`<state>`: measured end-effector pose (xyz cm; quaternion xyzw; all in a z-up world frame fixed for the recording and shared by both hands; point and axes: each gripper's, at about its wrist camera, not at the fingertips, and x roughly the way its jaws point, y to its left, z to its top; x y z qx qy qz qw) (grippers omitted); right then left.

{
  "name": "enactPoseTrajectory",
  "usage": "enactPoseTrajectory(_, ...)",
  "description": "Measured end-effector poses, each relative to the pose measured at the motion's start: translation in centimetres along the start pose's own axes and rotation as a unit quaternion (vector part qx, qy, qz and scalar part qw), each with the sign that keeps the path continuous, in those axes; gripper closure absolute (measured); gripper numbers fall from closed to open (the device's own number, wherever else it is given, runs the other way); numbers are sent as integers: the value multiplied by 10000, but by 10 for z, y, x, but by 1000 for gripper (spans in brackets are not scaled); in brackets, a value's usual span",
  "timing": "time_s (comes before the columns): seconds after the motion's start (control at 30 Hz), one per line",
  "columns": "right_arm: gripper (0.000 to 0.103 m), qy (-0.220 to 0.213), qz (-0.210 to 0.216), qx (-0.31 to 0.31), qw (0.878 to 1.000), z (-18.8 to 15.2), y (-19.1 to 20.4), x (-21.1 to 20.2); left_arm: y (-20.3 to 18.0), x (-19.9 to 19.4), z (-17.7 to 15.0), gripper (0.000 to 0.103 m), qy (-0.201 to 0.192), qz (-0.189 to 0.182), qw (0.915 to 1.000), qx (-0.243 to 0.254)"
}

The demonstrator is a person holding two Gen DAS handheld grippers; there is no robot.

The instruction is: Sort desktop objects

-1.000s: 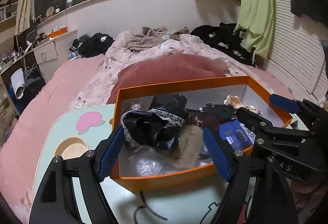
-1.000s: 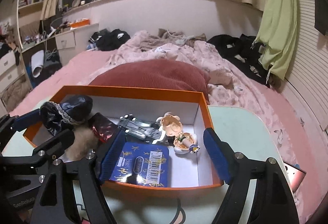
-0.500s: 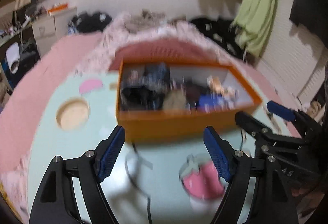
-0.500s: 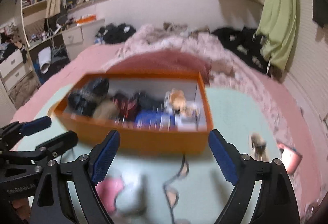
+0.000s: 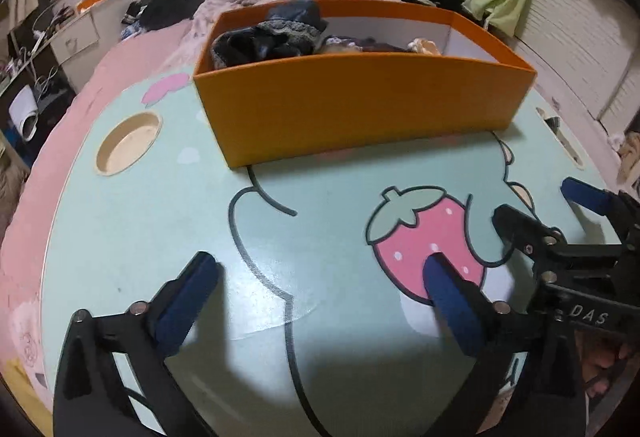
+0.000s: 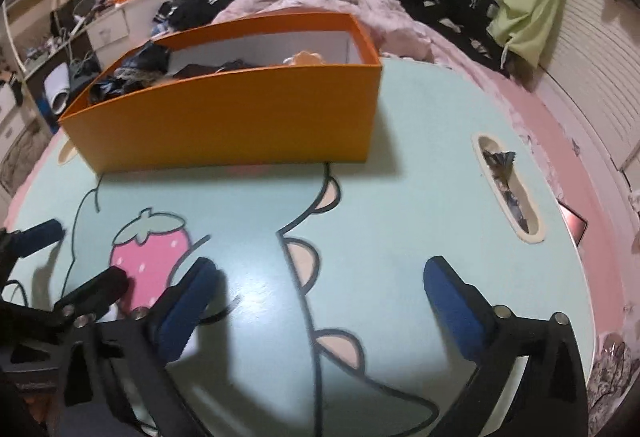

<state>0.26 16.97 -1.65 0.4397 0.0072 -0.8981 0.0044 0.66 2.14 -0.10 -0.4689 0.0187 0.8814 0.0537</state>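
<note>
Both claws stand wide apart with nothing between the blue pads, their jaws having just been opening. Left claw point(image 5: 320, 271) hangs over the table point(image 5: 132, 237) above its printed strawberry point(image 5: 416, 233); right claw point(image 6: 318, 275) hangs just beside it over the printed outlines. Beyond them sits the orange box point(image 5: 360, 105), at the table's far side, holding dark fabric point(image 5: 264, 41) and a small tan figure point(image 6: 304, 58). A slot point(image 6: 506, 189) in the table lies right of the box.
</note>
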Motion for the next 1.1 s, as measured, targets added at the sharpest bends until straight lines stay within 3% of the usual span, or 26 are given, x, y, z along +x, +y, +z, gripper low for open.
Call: enactPoseTrajectory(1.1,0,-69,20,-4,10000,0,0,-1,2,0,0,0,-38,-9,10000,11)
